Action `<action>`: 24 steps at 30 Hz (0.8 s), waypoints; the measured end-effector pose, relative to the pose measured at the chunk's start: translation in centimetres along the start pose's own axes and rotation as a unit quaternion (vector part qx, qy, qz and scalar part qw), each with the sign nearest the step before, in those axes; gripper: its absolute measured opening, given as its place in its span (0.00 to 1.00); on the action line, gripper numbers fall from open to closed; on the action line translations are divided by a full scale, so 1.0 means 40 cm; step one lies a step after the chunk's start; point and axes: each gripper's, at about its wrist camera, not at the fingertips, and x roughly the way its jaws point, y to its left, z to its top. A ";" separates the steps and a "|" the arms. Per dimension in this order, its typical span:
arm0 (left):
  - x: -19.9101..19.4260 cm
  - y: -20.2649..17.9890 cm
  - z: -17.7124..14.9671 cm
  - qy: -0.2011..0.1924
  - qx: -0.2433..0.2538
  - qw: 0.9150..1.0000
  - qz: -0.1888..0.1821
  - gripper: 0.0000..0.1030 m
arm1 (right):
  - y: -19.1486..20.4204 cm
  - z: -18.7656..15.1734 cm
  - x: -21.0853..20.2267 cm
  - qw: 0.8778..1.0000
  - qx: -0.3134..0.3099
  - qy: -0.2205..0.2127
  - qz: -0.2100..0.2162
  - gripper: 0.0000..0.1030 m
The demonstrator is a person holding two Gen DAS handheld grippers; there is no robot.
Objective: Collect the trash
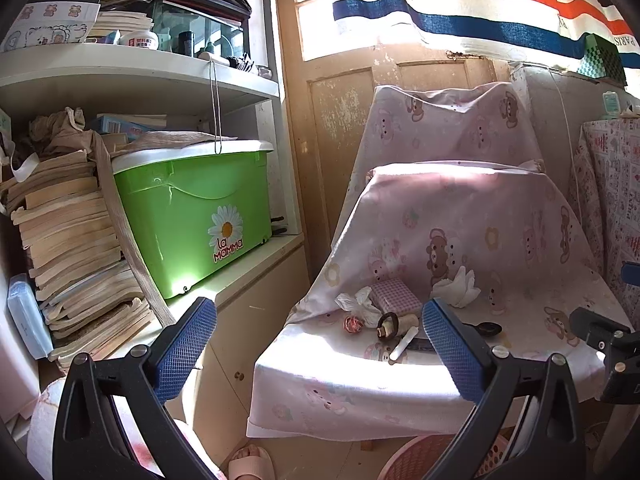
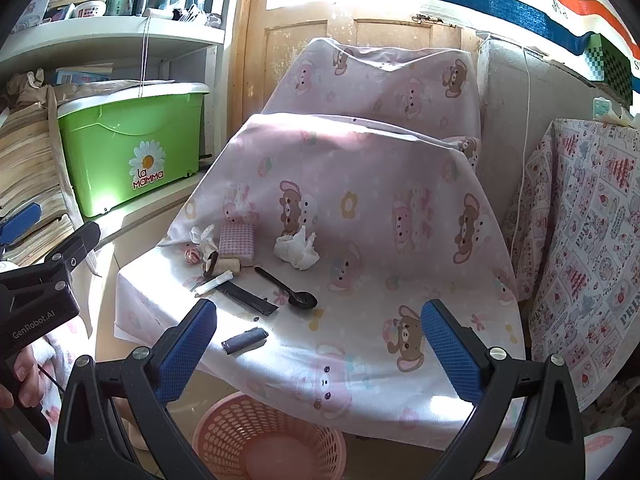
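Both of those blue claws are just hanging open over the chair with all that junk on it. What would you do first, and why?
Probably ease the right gripper forward to the dark crumpled scrap, closing on it. Both grippers are open and empty; the left gripper is farther off. That scrap lies nearest the seat's front edge, directly above the pink basket on the floor.

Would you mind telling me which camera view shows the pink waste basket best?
The right wrist view: the pink waste basket sits on the floor below the front edge of the covered chair, with its perforated wall and open top visible. The left wrist view catches only part of its rim at the bottom edge, behind a finger of the left hand-held gripper.
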 end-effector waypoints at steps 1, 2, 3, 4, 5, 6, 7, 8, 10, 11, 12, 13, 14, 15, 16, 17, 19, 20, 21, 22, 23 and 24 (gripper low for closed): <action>0.001 0.001 0.000 0.001 0.000 1.000 0.001 0.99 | 0.001 0.000 0.000 1.000 0.001 0.000 0.001 1.00; 0.003 0.001 0.000 0.003 0.000 1.000 0.002 0.99 | 0.001 0.002 0.001 1.000 0.001 0.001 0.001 1.00; 0.004 0.001 0.000 0.005 0.001 1.000 0.003 0.99 | 0.002 0.001 0.001 1.000 0.001 0.002 0.001 1.00; 0.005 0.000 0.000 0.007 0.002 1.000 0.002 0.99 | 0.003 0.001 0.002 1.000 0.003 0.003 0.002 1.00; 0.005 0.000 0.000 0.007 0.003 1.000 0.002 0.99 | 0.003 0.000 0.003 1.000 0.004 0.004 0.004 1.00; 0.004 0.000 0.001 0.006 0.003 1.000 0.002 0.99 | 0.004 0.000 0.003 1.000 0.005 0.005 0.006 1.00; 0.005 -0.001 0.001 0.005 0.003 1.000 0.002 0.99 | 0.005 -0.001 0.003 1.000 0.005 0.005 0.005 1.00; 0.005 -0.003 0.001 0.003 0.005 1.000 0.002 0.99 | 0.006 -0.002 0.003 1.000 0.004 0.005 0.005 1.00; 0.003 -0.007 -0.002 0.000 0.010 1.000 0.002 0.99 | 0.008 -0.003 0.005 1.000 0.000 0.005 0.005 1.00; 0.002 -0.009 -0.004 -0.001 0.012 1.000 0.002 0.99 | 0.009 -0.004 0.005 1.000 -0.002 0.005 0.005 1.00; 0.002 -0.011 -0.004 -0.001 0.014 1.000 0.002 0.99 | 0.011 -0.005 0.006 1.000 -0.002 0.005 0.005 1.00; 0.001 -0.013 -0.005 -0.001 0.016 1.000 0.001 0.99 | 0.012 -0.005 0.007 1.000 -0.003 0.006 0.006 1.00; 0.001 -0.014 -0.005 -0.002 0.017 1.000 0.000 0.99 | 0.012 -0.005 0.007 1.000 -0.003 0.006 0.007 1.00; 0.001 -0.015 -0.005 -0.002 0.019 1.000 0.000 0.99 | 0.012 -0.005 0.008 1.000 -0.003 0.007 0.007 1.00; 0.000 -0.015 -0.005 -0.002 0.020 1.000 0.000 0.99 | 0.014 -0.007 0.006 1.000 -0.003 0.007 0.008 1.00; -0.002 -0.015 -0.006 -0.003 0.021 1.000 0.001 0.99 | 0.014 -0.007 0.007 1.000 -0.003 0.007 0.008 1.00; -0.003 -0.014 -0.005 -0.005 0.021 1.000 0.002 0.99 | 0.014 -0.007 0.006 1.000 -0.003 0.007 0.008 1.00; -0.004 -0.013 -0.005 -0.004 0.020 1.000 0.001 0.99 | 0.014 -0.007 0.006 1.000 -0.002 0.007 0.007 1.00; -0.003 -0.014 -0.005 -0.004 0.019 1.000 0.001 0.99 | 0.014 -0.007 0.006 1.000 -0.002 0.007 0.008 1.00; -0.002 -0.014 -0.005 -0.003 0.019 1.000 0.001 0.99 | 0.013 -0.007 0.006 1.000 -0.001 0.007 0.008 1.00; -0.001 -0.014 -0.004 -0.001 0.019 1.000 0.001 0.99 | 0.013 -0.007 0.006 1.000 0.000 0.007 0.008 1.00; -0.001 -0.013 -0.004 -0.001 0.018 1.000 0.001 0.99 | 0.012 -0.007 0.006 1.000 0.001 0.007 0.008 1.00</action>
